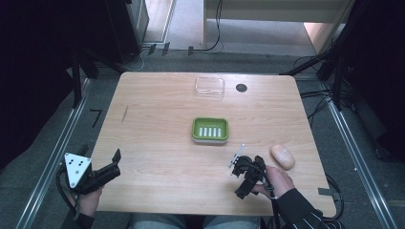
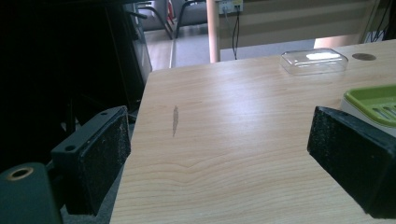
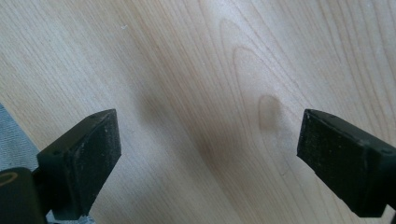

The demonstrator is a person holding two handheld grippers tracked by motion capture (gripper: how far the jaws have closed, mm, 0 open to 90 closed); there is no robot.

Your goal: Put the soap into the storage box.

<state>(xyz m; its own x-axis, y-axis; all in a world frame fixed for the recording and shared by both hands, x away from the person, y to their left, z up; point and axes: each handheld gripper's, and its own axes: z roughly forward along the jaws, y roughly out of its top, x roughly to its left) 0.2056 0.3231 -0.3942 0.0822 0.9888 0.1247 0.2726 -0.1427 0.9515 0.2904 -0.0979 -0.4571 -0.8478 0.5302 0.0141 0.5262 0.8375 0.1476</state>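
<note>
Overhead, soap [image 1: 282,156] beside right gripper [image 1: 237,164], its own view bare table [image 3: 196,70].

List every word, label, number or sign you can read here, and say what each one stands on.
None: no readable text in these pictures.
The green soap dish, the clear lid, the beige oval object and the wooden table carry no print.
The dark round spot on the table is plain.
The grey plate on the left gripper bears holes, no characters.
</note>
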